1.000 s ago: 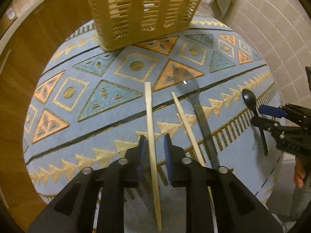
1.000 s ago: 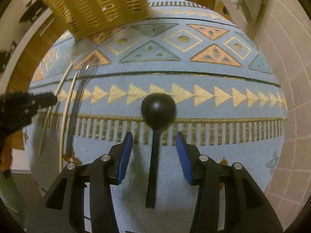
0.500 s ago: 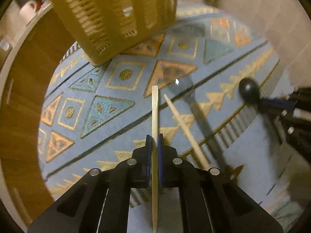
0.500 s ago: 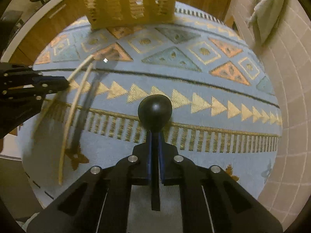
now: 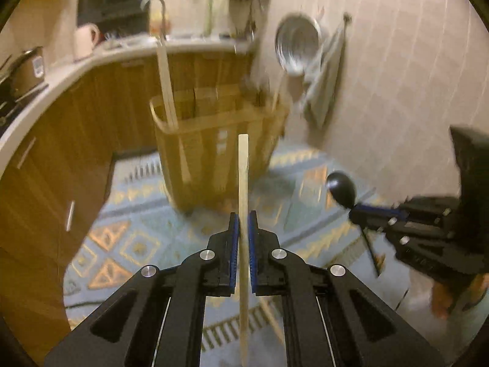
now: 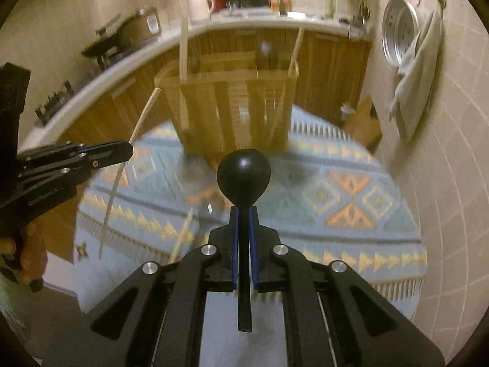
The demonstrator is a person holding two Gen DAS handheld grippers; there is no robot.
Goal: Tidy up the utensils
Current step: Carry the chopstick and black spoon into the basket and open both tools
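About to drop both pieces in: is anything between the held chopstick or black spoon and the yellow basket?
Nothing visible blocks either. The chopstick and black spoon are held above the cloth, with the basket straight ahead. Utensils already stand in some compartments.

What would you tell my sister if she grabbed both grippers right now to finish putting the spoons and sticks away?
Left gripper: jaws shut on one chopstick, lifted off the mat.
Right gripper: jaws shut on the black spoon, also lifted.
Basket stands ahead on the mat and already holds some utensils.
Left to do: drop both into the basket, then fetch the second chopstick lying on the mat.
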